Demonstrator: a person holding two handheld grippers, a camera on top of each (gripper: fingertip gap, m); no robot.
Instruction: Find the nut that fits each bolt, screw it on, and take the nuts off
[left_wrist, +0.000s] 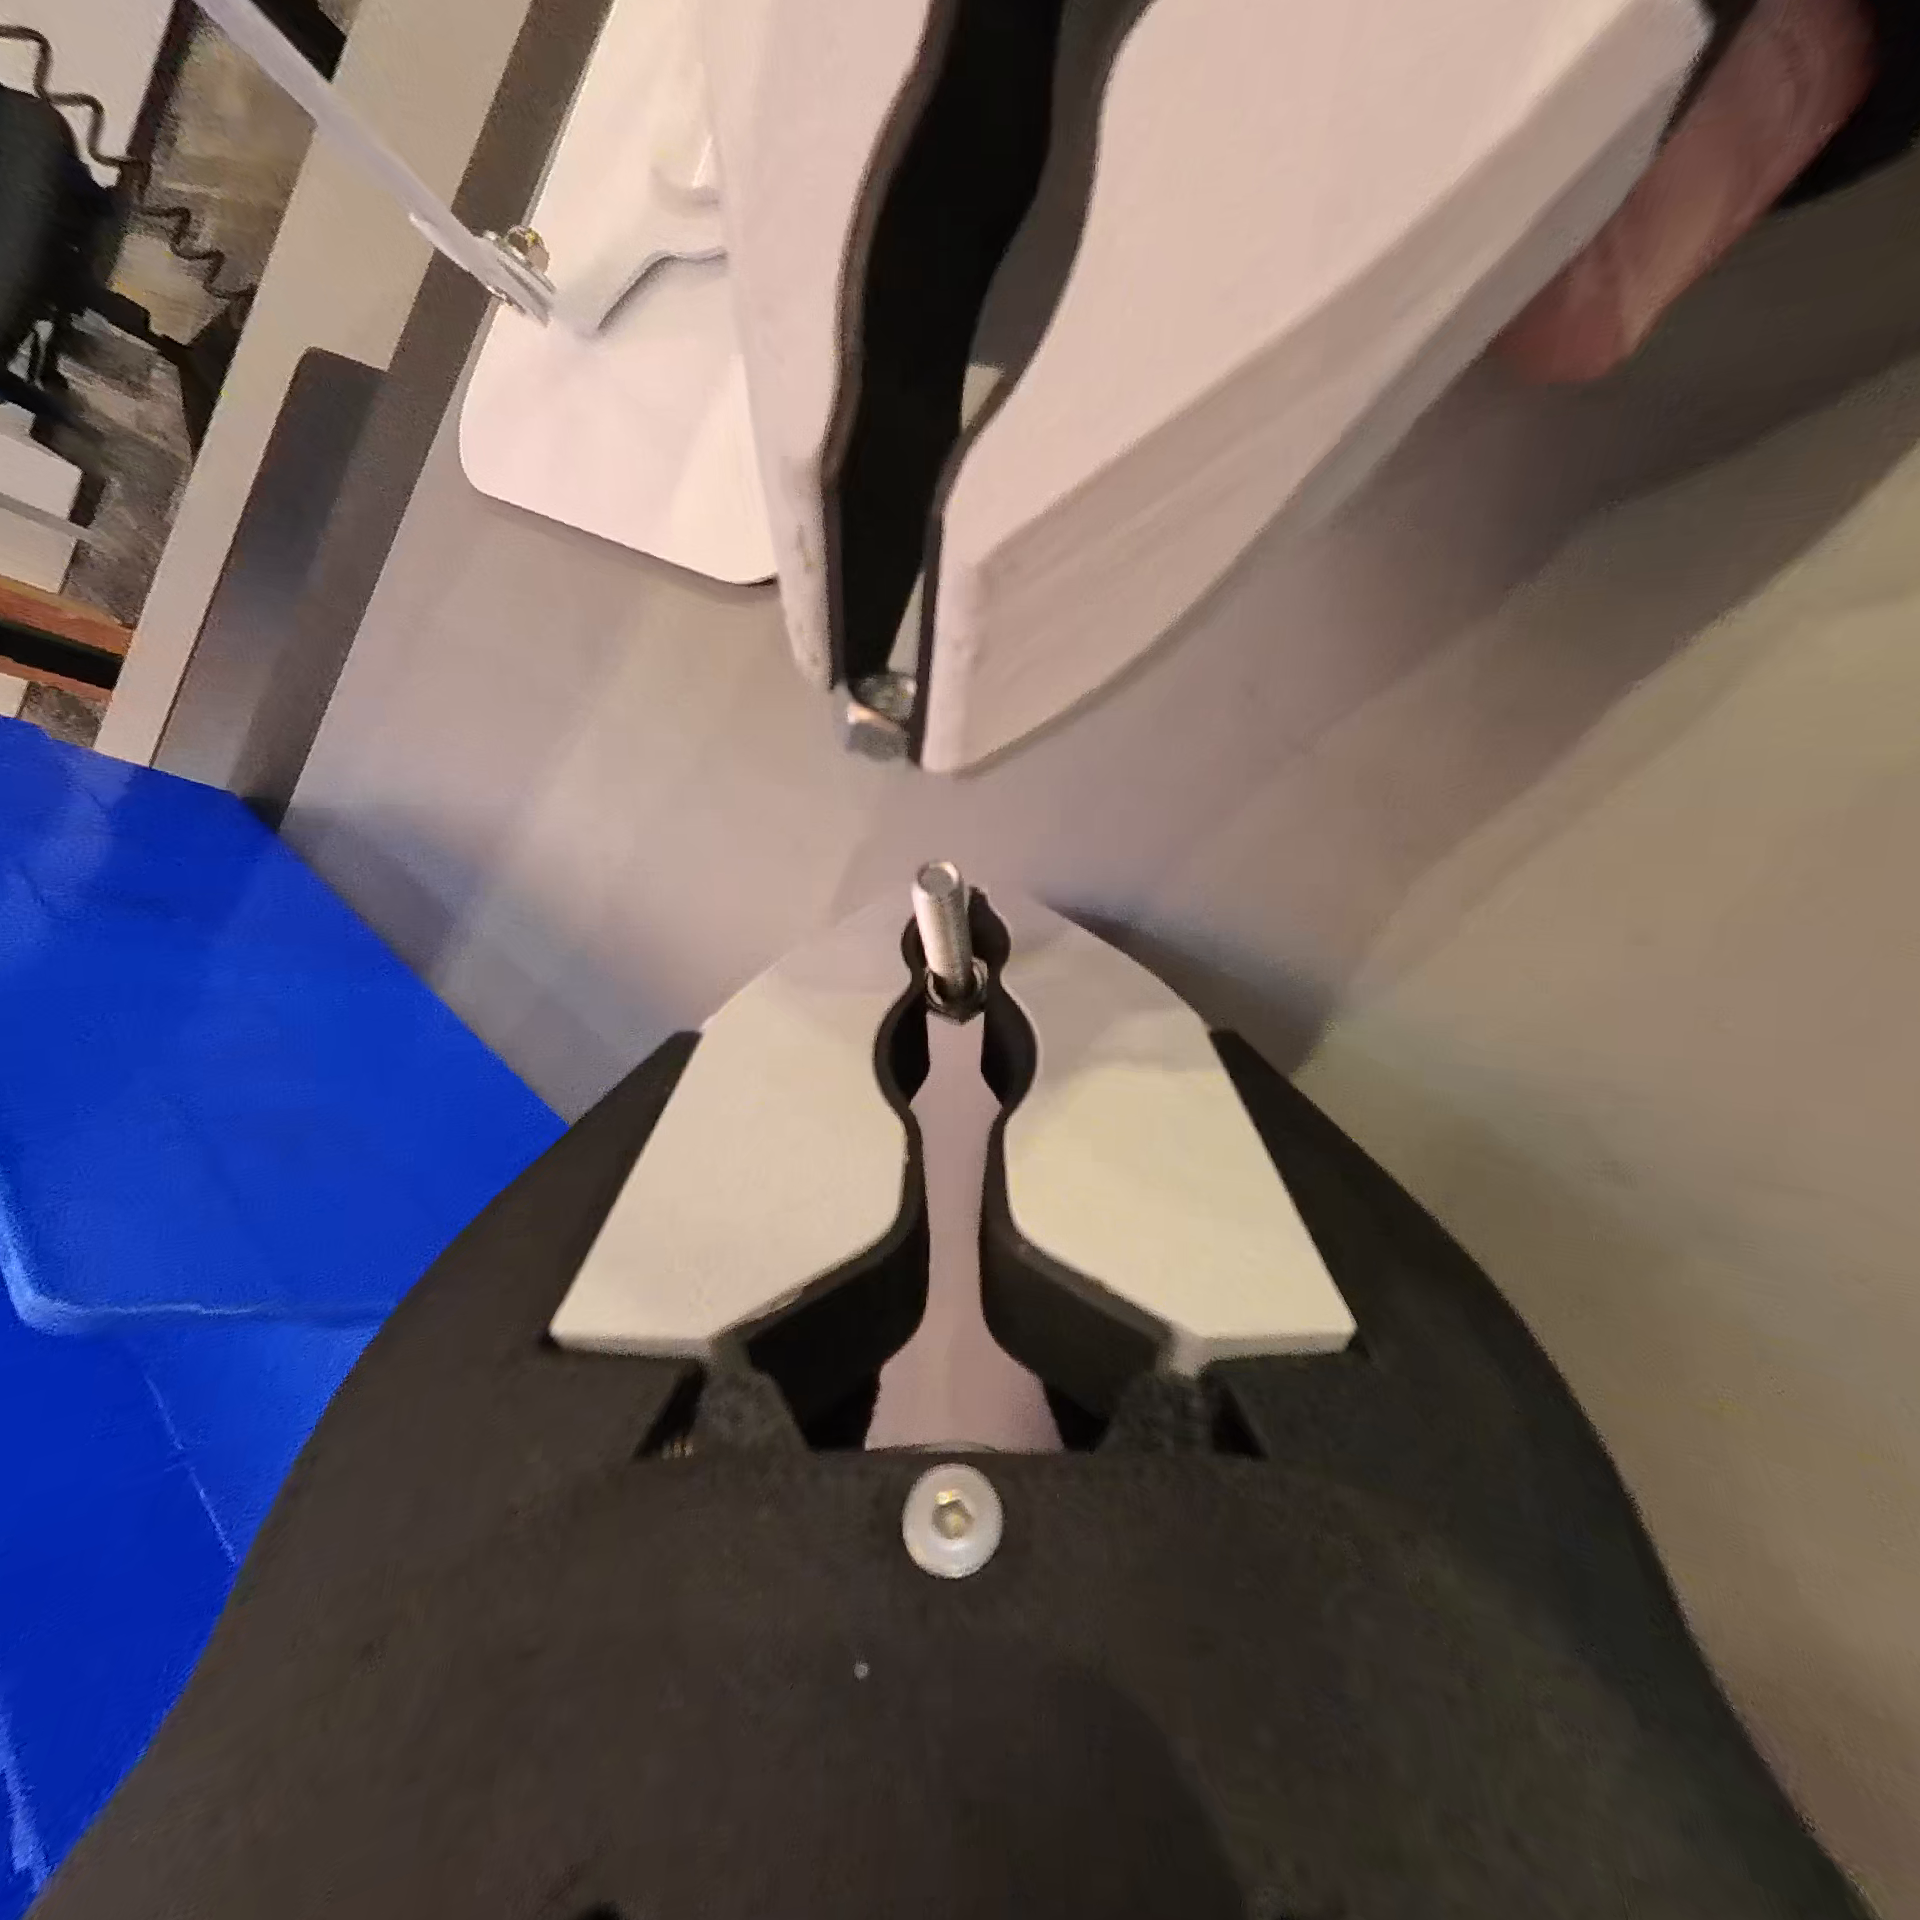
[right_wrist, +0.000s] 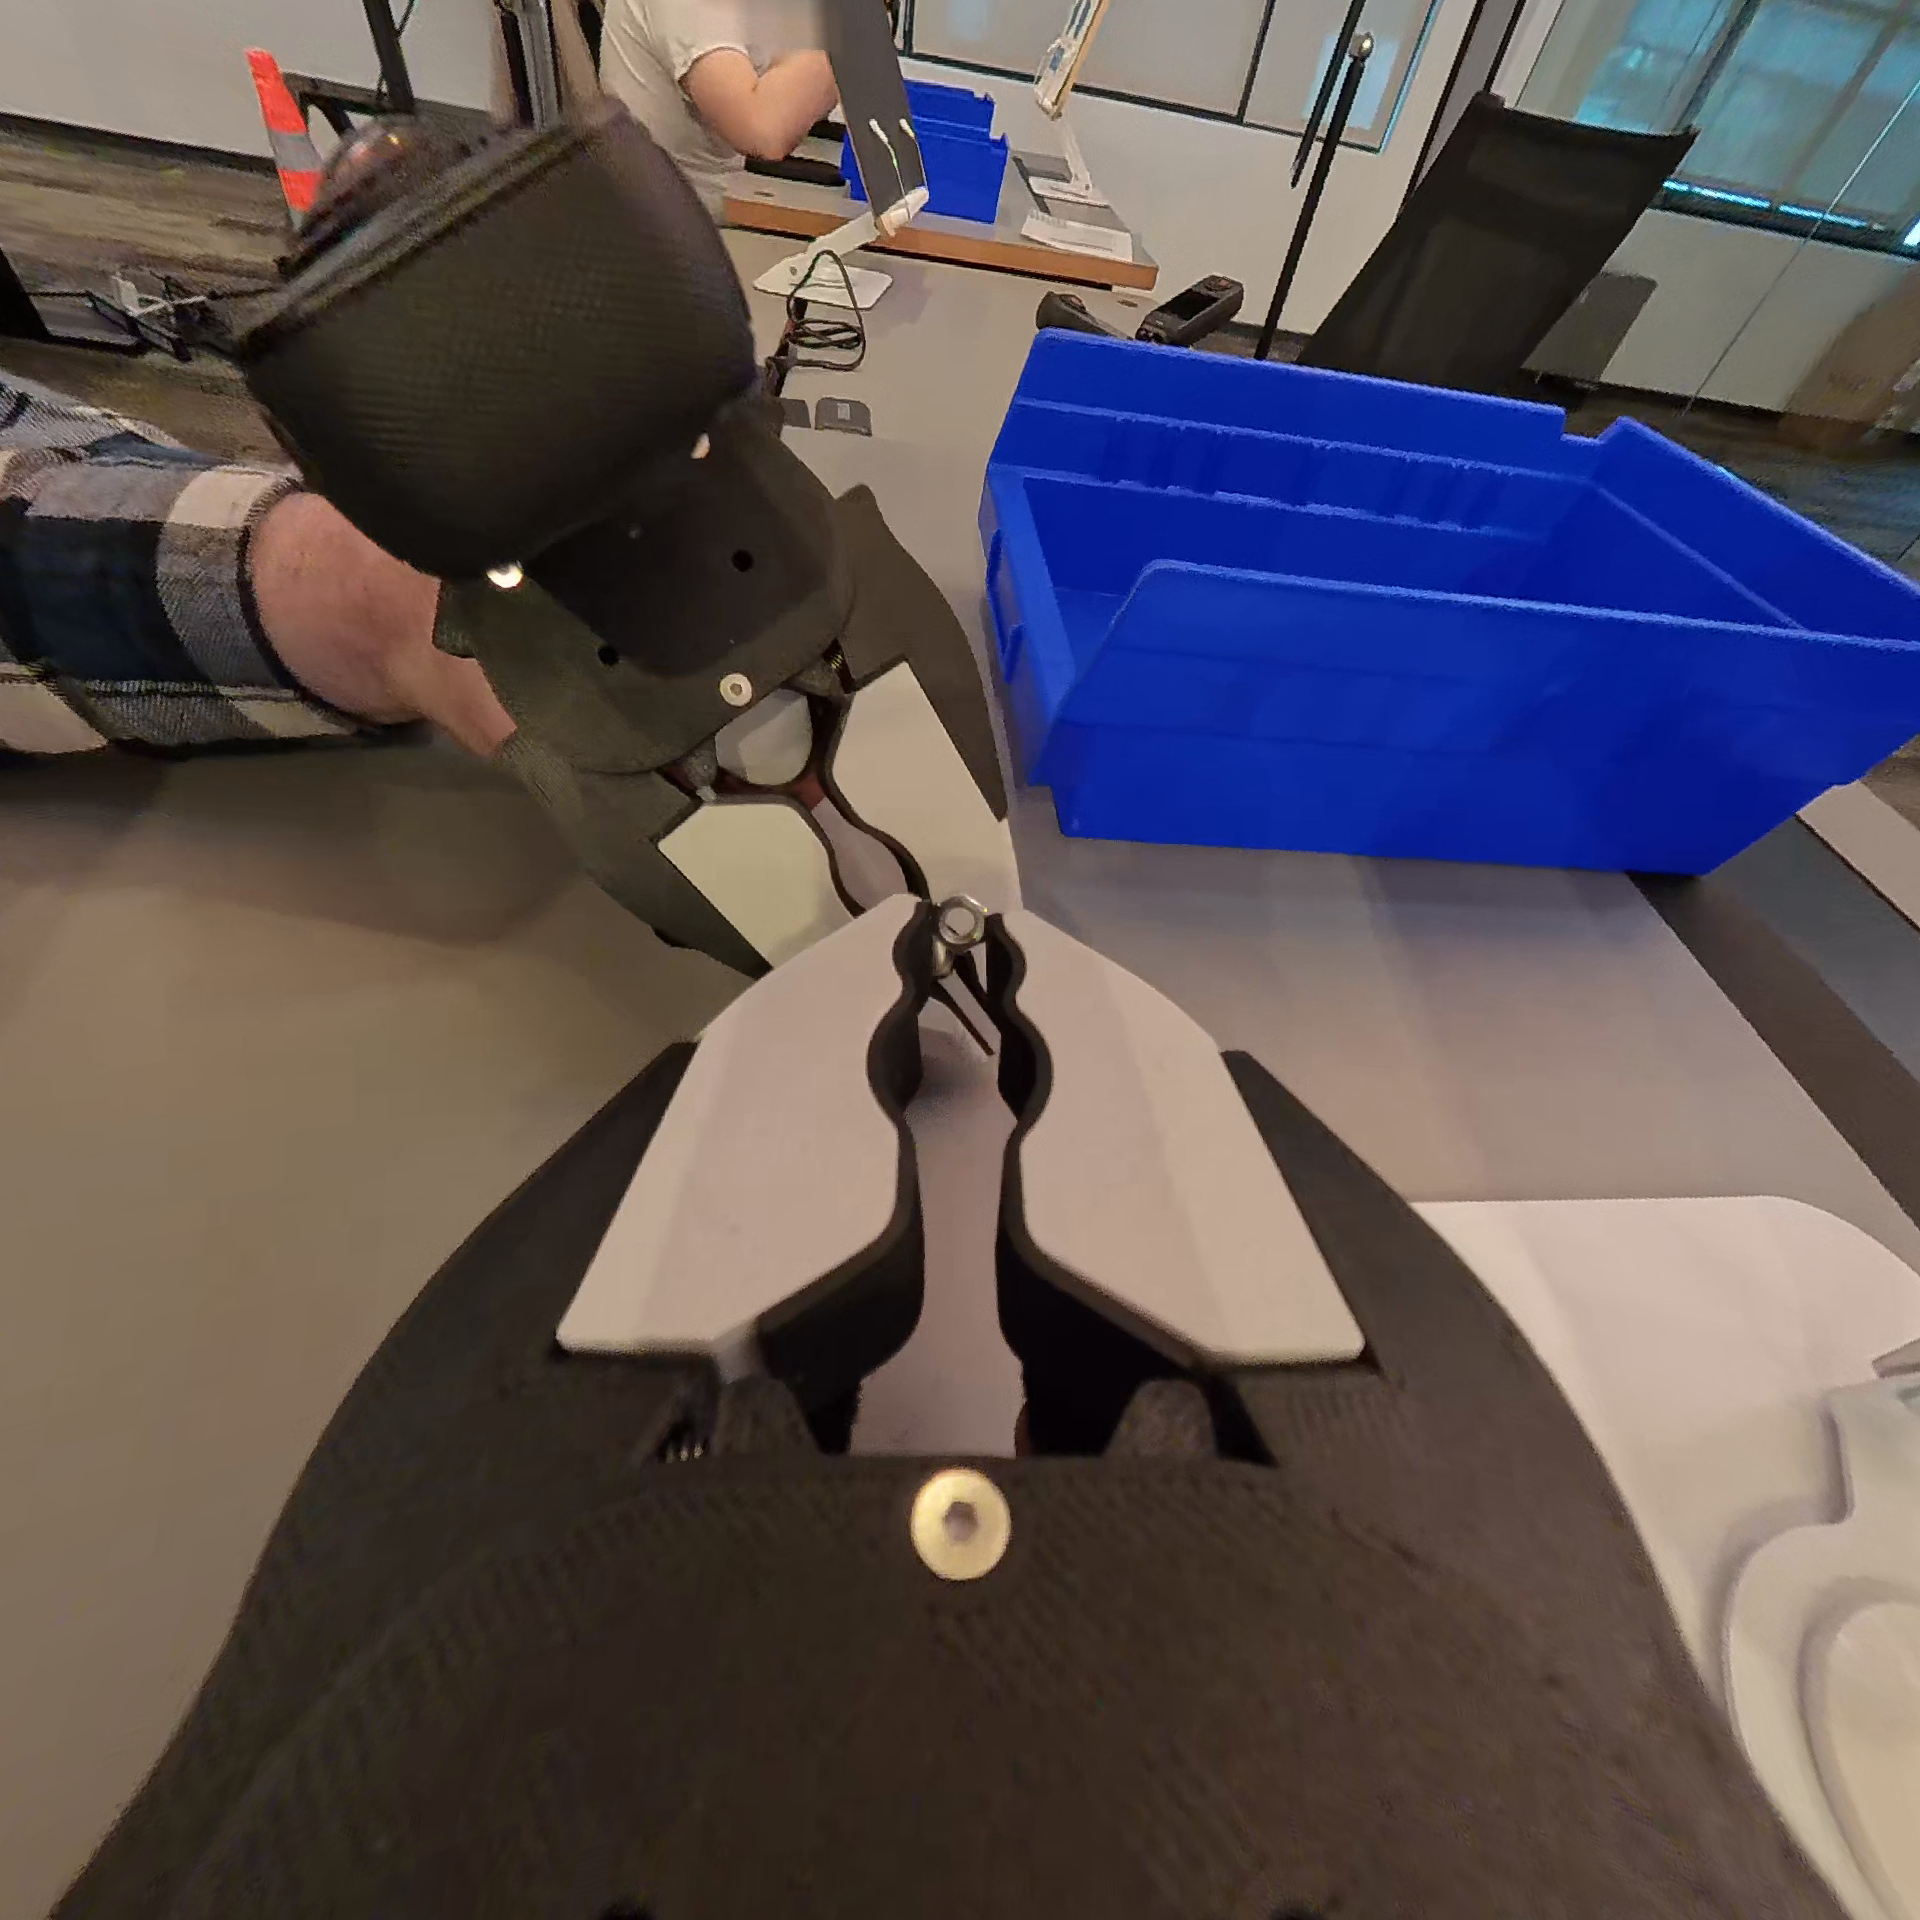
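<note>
Your left fingers (left_wrist: 831, 997) are pinched on a small silver bolt (left_wrist: 940, 930), gripped low near its head so the threaded shank sticks out past the tips, bare and pointing forward. Your right gripper (right_wrist: 961, 940) is closed on a silver hex nut (right_wrist: 958, 923), caught flat-to-flat right at the tips with its bore left clear. That looks deliberate: each part is held by the end that does not have to mate, so the threads and the hole stay free.

From the left wrist view the nut (left_wrist: 878, 717) hangs ahead of the bolt's tip and a little to its left, apart from it, so you are lined up for a trial fit but not yet engaged. Judging by that gap, the next move calls for closing it along the bolt's axis and centring the bore before you turn.

You are working just above a plain grey tabletop (right_wrist: 260, 1039). A blue plastic bin (right_wrist: 1455, 644) stands near on it, and a white mat (right_wrist: 1621, 1351) lies under your right side. Beyond is an open office: another desk where a person (right_wrist: 717, 83) sits, an orange traffic cone (right_wrist: 286, 135), a black chair (right_wrist: 1486, 229) and windows.
</note>
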